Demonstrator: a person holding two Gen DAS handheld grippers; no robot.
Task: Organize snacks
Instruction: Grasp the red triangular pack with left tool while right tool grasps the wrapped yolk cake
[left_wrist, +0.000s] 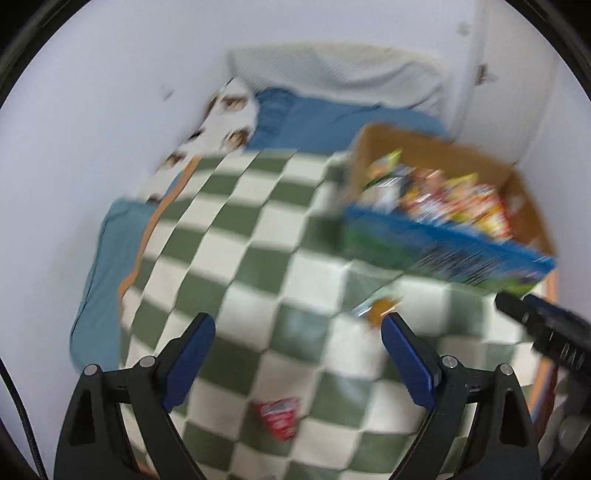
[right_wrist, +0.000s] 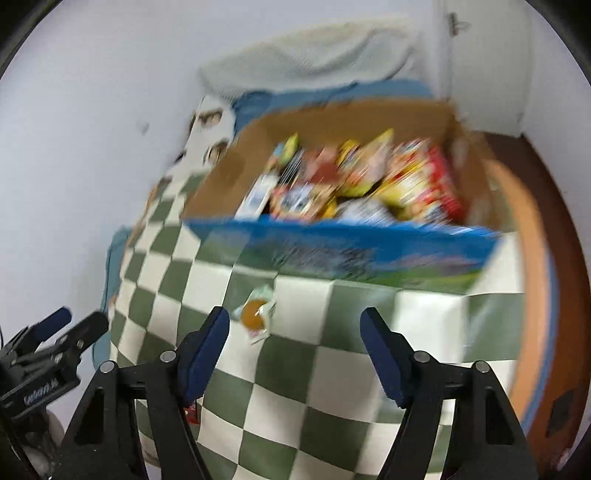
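Both wrist feeds are motion-blurred, so I'm giving coarse detail only. My landmark is the snack box (right_wrist: 332, 254), an open cardboard carton with a blue-green printed front wall, sitting on the green-and-white checked blanket (left_wrist: 258, 236) and packed with mixed colourful snack packets (right_wrist: 369, 184); I can't read any labels. Going left to right from there: far left of the box, my left gripper (left_wrist: 297, 354) points down at the blanket, jaws wide apart, nothing between the blue pads (left_wrist: 192, 354), only checked fabric. Below it, well left of and nearer than the box, 1 red snack packet (left_wrist: 279, 415) lies flat on the blanket, loose, touching neither gripper. Closer in, just in front of the box's front-left corner, 1 small clear-wrapped snack with an orange centre (right_wrist: 255, 314) lies on the blanket, apart from the box wall. My right gripper (right_wrist: 293, 349) hangs right in front of the box's front wall, jaws parted and holding nothing; the orange snack sits just beyond the left fingertip (right_wrist: 218, 325), not between the pads. In the left wrist view the right gripper shows as a dark tip below the box's right front corner. Behind the box: blue bedding (left_wrist: 306, 118), a white pillow (left_wrist: 332, 70) against the wall. Right of the box: an orange blanket edge, then dark floor.
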